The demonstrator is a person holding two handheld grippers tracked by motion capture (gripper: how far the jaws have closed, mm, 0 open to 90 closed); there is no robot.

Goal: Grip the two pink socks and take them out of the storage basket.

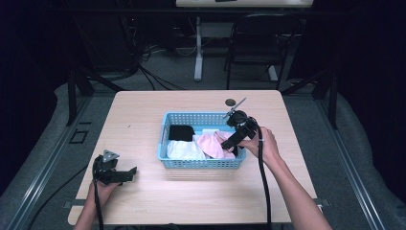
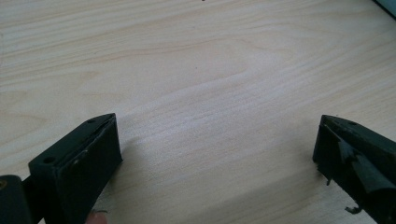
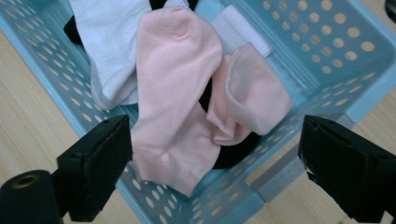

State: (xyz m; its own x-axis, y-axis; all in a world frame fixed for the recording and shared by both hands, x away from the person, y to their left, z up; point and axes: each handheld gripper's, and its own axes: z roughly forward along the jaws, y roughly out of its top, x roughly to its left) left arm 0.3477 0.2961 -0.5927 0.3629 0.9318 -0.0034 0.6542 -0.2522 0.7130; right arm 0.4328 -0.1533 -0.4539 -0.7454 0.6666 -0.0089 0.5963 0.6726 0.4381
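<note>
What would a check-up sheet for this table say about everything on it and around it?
Surface: pale wooden table, bare apart from the basket.
Job's things: blue basket holding pink socks, a white sock and black cloth.
Clutter: nothing seen.
Tongs: left tongs open, low over bare wood; right tongs open, above the pink socks, not touching.
Cables: one black cable trails from each tongs toward the person.
Surroundings: dark room, folding chair, table leg, floor wires.
</note>
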